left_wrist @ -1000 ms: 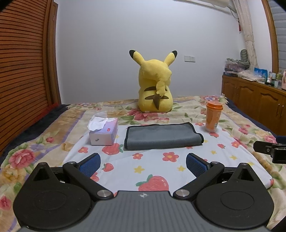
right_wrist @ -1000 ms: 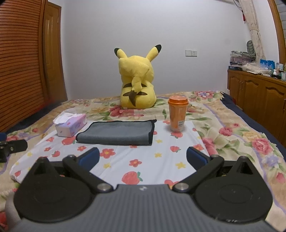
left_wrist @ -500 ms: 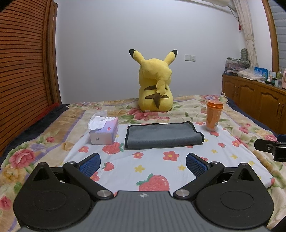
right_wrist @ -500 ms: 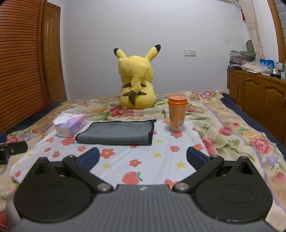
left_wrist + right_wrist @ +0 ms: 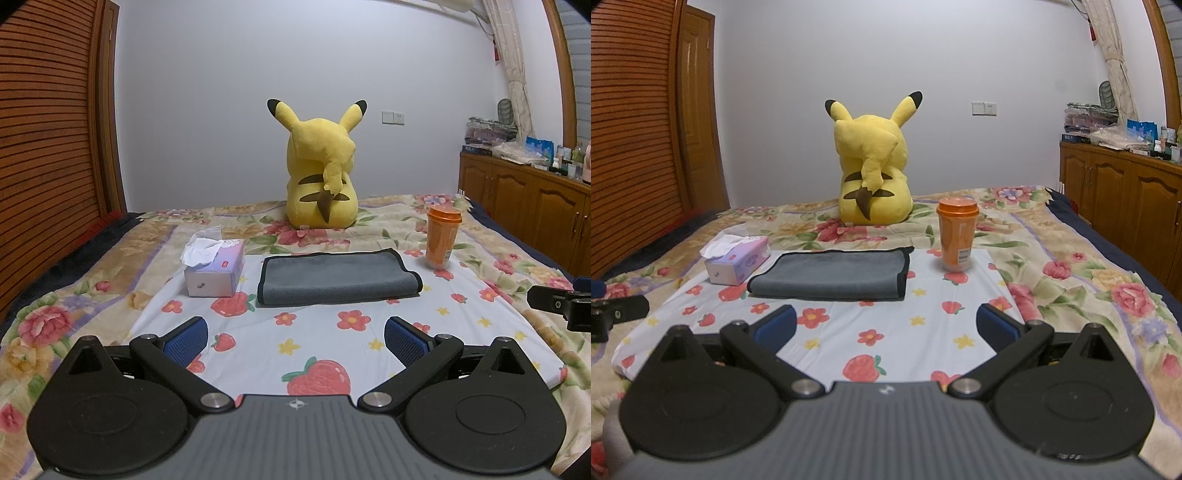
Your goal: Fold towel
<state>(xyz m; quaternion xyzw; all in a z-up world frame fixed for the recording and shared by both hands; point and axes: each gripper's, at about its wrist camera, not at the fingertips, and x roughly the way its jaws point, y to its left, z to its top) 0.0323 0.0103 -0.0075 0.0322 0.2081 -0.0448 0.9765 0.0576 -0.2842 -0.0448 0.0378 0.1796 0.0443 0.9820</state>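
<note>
A grey towel with a black hem lies folded flat on the white strawberry-print sheet; it also shows in the right wrist view. My left gripper is open and empty, held low over the sheet well short of the towel's near edge. My right gripper is open and empty, also short of the towel, off to its right. Each gripper's tip shows at the edge of the other's view: the right one, the left one.
A tissue box stands left of the towel. An orange lidded cup stands right of it, seen also in the right wrist view. A yellow plush toy sits behind. Wooden cabinets line the right wall.
Almost nothing moved. Both grippers stay open and drift only slightly; the towel lies as before.
</note>
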